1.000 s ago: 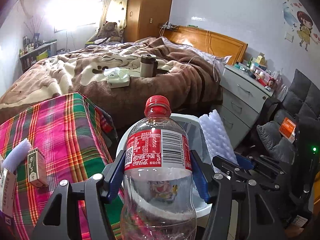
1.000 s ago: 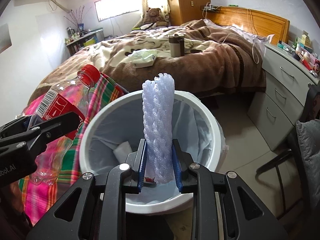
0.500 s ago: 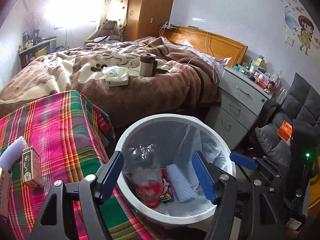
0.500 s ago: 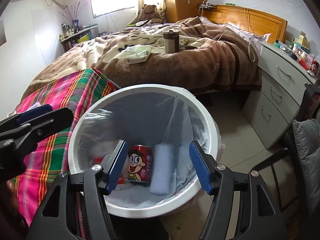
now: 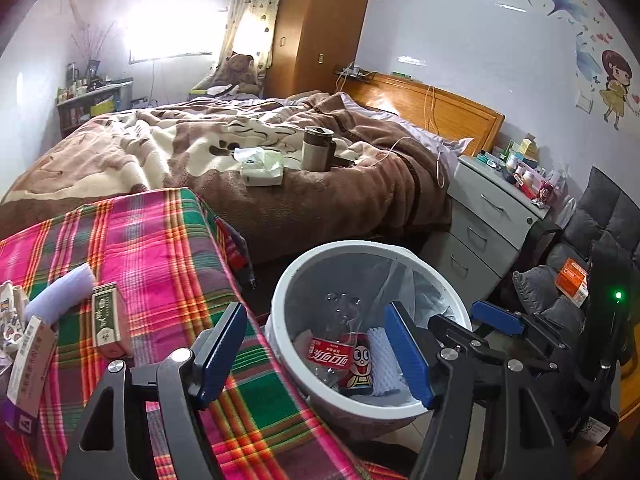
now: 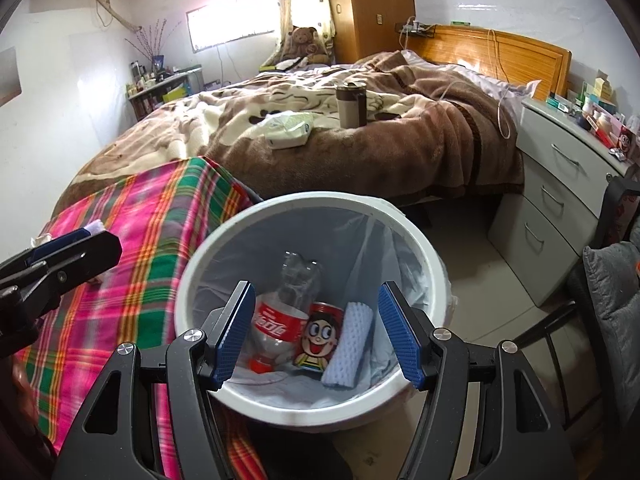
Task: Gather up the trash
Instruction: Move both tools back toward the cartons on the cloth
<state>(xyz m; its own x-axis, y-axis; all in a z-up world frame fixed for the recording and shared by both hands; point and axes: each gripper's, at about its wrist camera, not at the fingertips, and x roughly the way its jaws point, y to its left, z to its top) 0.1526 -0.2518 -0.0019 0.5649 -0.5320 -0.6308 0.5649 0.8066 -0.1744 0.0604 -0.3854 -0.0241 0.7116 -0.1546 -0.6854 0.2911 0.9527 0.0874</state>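
A white trash bin (image 6: 434,264) with a clear liner stands on the floor beside the plaid-covered table (image 5: 160,240). Inside lie a clear cola bottle (image 6: 280,320), a red cartoon can (image 6: 320,336) and a white foam net sleeve (image 6: 350,344). My right gripper (image 6: 318,334) is open and empty over the bin. My left gripper (image 5: 316,356) is open and empty above the bin's left rim (image 5: 280,292). On the table lie a foam sleeve (image 5: 60,296), a green box (image 5: 106,316) and a flat box (image 5: 32,356).
A bed with a brown blanket (image 5: 280,168) holds a tissue pack (image 5: 262,166) and a cup (image 5: 318,148). A grey drawer unit (image 5: 492,216) and a dark chair (image 5: 580,272) stand to the right of the bin.
Both grippers opened: the cola bottle left my left gripper and the foam sleeve left my right one, and both now lie in the bin. My left gripper has shifted left toward the table.
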